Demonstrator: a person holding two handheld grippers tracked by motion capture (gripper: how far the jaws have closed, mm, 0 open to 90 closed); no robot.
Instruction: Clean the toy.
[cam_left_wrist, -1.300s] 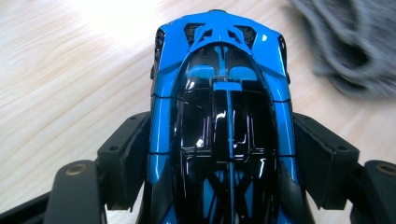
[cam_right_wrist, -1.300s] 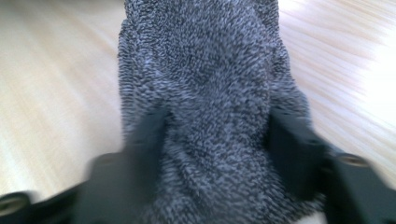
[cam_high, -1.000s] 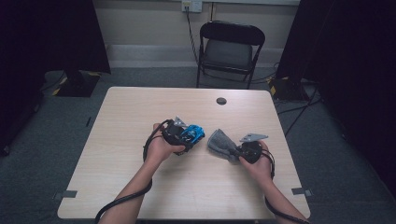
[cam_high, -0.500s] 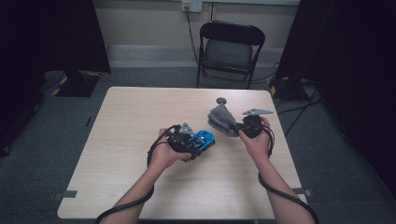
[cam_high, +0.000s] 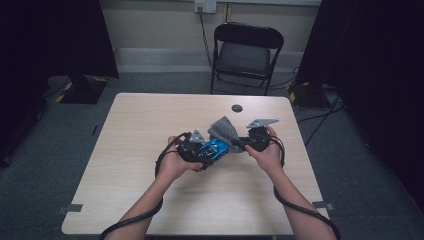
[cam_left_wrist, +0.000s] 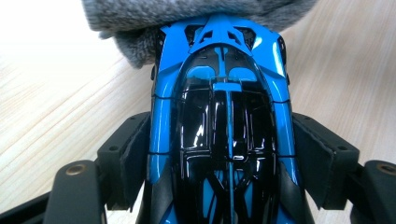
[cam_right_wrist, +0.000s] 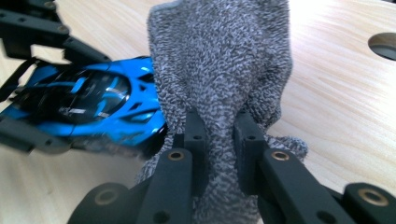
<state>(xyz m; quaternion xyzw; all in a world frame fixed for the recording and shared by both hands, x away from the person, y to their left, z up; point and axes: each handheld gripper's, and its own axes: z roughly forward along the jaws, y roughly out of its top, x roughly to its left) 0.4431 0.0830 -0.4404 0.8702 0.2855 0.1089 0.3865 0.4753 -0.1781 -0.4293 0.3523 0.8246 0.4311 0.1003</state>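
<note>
Above the middle of the light wooden table (cam_high: 150, 150), the two hand-held grippers meet. At left, the left hand (cam_high: 172, 165) holds the left gripper (cam_high: 200, 152); its jaws are clamped against both flanks of a blue and black toy sports car (cam_high: 214, 149), seen from the left gripper view as pads pressing on either side of the body (cam_left_wrist: 224, 140). The car is held clear of the tabletop, its far end against a grey terry cloth (cam_left_wrist: 187, 18). To the right, the cloth (cam_high: 225, 132) stands bunched and upright, touching the car's end. The right gripper (cam_high: 240, 144), held in the right hand (cam_high: 267, 155), has its jaws pinched tight on a fold of the cloth (cam_right_wrist: 219, 93). Further back on the table lies a dark round cable hole (cam_high: 237, 108).
</note>
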